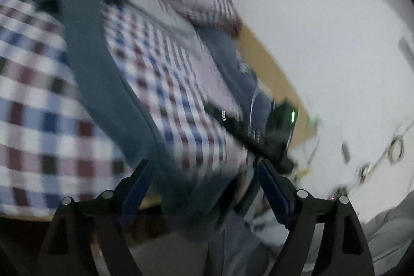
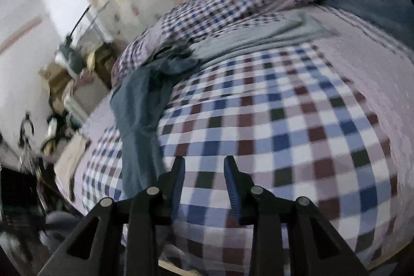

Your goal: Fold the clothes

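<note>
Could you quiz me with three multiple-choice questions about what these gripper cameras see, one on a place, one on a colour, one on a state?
1. Where does the teal garment lie?
A. on the checked bed cover
B. on a chair
C. in a basket

2. What colour are the gripper pads?
A. red
B. blue
C. yellow

3. How do the right gripper jaws stand?
A. clamped on cloth
B. open and empty
C. hidden

Answers: 1 A, it drapes across the checks. 2 B, blue strips line both fingers. 3 B, a clear gap shows bed cover between them.
</note>
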The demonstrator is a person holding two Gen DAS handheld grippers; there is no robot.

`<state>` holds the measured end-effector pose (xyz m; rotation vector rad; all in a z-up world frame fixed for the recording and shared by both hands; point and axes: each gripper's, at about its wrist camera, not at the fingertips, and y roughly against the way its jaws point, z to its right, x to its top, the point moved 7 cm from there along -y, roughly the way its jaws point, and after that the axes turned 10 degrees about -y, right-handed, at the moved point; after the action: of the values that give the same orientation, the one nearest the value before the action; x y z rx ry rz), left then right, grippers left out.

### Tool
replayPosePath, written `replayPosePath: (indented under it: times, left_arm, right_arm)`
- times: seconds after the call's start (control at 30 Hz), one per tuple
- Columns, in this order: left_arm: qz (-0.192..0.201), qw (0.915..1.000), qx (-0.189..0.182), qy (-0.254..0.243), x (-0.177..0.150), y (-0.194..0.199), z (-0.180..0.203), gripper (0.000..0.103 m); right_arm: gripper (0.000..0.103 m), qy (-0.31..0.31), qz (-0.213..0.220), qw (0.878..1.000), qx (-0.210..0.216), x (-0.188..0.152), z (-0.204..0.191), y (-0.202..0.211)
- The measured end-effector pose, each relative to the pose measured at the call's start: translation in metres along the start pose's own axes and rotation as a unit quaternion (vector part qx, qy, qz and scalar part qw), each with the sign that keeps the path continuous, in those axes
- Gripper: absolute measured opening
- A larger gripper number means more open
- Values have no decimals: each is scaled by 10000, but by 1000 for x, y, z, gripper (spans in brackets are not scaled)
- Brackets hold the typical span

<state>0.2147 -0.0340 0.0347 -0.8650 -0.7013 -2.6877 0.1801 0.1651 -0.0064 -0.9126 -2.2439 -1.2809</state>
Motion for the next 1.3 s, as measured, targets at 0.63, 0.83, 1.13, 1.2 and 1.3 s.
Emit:
replayPosePath:
  times: [0.63, 0.83, 1.13, 1.2, 1.3]
  left_arm:
    - [1570, 9667, 256, 2002, 27, 71, -130, 88]
    - [1429, 9671, 161, 2098, 29, 58, -135, 88]
    - [1407, 9680, 225, 2068, 30, 53, -133, 88]
    - [1382, 9693, 295, 2010, 30, 55, -131, 88]
    - [1344, 9704, 428, 1958, 30, 52, -131, 88]
  right_arm:
    - [48, 2741, -1273, 9530, -235, -6, -183, -196]
    - [8, 3254, -1108, 9368, -655, 10, -182, -220]
    - [5, 1222, -385, 9883, -830, 120, -53, -164]
    - [5, 740, -288, 9928, -892, 130, -19, -154]
    - [3, 80, -218, 9943, -1044, 134, 31, -144]
